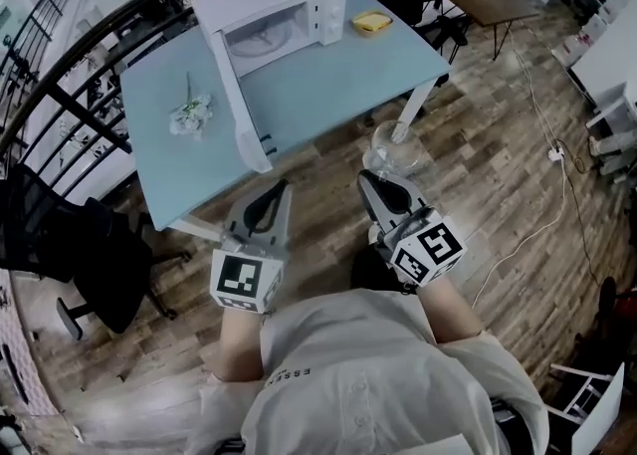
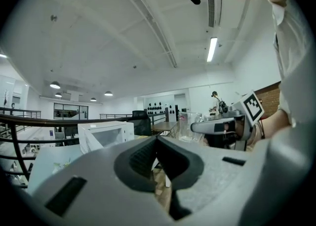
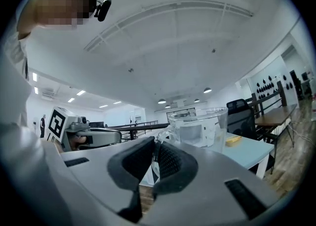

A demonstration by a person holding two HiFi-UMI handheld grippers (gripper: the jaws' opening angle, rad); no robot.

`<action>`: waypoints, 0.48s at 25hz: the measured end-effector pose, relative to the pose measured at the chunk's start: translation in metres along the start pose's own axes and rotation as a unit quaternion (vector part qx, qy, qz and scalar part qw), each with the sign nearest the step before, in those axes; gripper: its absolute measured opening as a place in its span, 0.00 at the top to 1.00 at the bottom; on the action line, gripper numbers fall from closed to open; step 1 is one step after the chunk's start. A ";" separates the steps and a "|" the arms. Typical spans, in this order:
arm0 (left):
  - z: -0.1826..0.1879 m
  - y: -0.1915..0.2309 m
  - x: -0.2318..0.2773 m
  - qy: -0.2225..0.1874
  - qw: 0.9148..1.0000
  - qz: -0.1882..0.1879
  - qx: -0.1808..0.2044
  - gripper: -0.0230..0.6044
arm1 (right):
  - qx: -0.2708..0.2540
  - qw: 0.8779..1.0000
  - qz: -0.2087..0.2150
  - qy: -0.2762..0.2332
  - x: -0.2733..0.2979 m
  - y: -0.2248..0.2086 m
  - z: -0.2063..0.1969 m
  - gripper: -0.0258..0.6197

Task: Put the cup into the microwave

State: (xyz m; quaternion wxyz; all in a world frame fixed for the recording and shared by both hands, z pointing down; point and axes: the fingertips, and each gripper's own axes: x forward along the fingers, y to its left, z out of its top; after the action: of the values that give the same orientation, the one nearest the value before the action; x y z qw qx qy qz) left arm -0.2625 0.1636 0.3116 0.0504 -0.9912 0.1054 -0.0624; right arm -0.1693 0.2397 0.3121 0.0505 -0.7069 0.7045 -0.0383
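From overhead, the right gripper point(image 1: 368, 179) carries the glass cup point(image 1: 396, 149) just off the table's point(image 1: 328, 95) near edge. The open microwave point(image 1: 284, 20) lies at eleven o'clock from it. The left gripper point(image 1: 282, 187) sits alongside.

Left gripper view: jaws pressed together, empty.

Right gripper view: jaws pinch the cup's handle point(image 3: 159, 143), with the cup upright ahead.

microwave point(image 1: 284, 15): 1 | cup point(image 1: 396, 149): 1 | table point(image 1: 328, 80): 1 | tongs point(image 1: 282, 187) point(image 1: 367, 180): 2 | flower sprig point(image 1: 191, 114): 1 | yellow object point(image 1: 371, 21): 1
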 end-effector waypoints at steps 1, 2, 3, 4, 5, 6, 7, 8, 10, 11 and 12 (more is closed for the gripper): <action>0.001 0.003 0.013 0.001 1.000 0.011 -0.001 0.96 | 0.000 1.000 0.011 0.002 0.007 -0.013 0.001 0.93; 0.003 0.006 0.026 0.001 1.000 0.022 -0.002 0.96 | -0.001 1.000 0.022 0.004 0.014 -0.026 0.003 0.93; 0.005 0.009 0.040 0.002 0.999 0.033 -0.004 0.96 | 0.000 0.999 0.033 0.007 0.021 -0.040 0.004 0.93; 0.008 0.010 0.053 0.004 0.999 0.043 -0.007 0.96 | 0.002 0.999 0.044 0.010 0.027 -0.054 0.007 0.93; 0.012 0.010 0.067 0.005 0.999 0.051 -0.009 0.96 | 0.004 0.998 0.054 0.013 0.033 -0.068 0.010 0.93; 0.016 0.010 0.081 0.006 0.998 0.058 -0.010 0.96 | 0.004 0.998 0.064 0.016 0.038 -0.084 0.013 0.93; 0.021 0.010 0.096 0.007 0.998 0.066 -0.011 0.96 | 0.002 0.997 0.074 0.019 0.043 -0.099 0.017 0.93; 0.025 0.010 0.111 0.007 0.997 0.074 -0.011 0.96 | -0.001 0.996 0.083 0.021 0.049 -0.116 0.021 0.93; 0.031 0.011 0.141 0.007 0.996 0.091 -0.013 0.96 | -0.005 0.995 0.100 0.027 0.060 -0.148 0.027 0.93; 0.031 0.011 0.155 0.008 0.995 0.097 -0.015 0.96 | -0.007 0.994 0.108 0.030 0.065 -0.163 0.028 0.93; 0.031 0.010 0.168 0.011 0.995 0.103 -0.017 0.96 | -0.008 0.993 0.117 0.034 0.070 -0.177 0.028 0.93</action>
State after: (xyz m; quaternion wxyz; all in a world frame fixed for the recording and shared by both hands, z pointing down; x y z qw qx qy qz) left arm -0.0972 0.1203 0.2993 0.0389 -0.9751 0.2082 -0.0659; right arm 0.0104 0.1705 0.3052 0.0246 -0.6186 0.7837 -0.0507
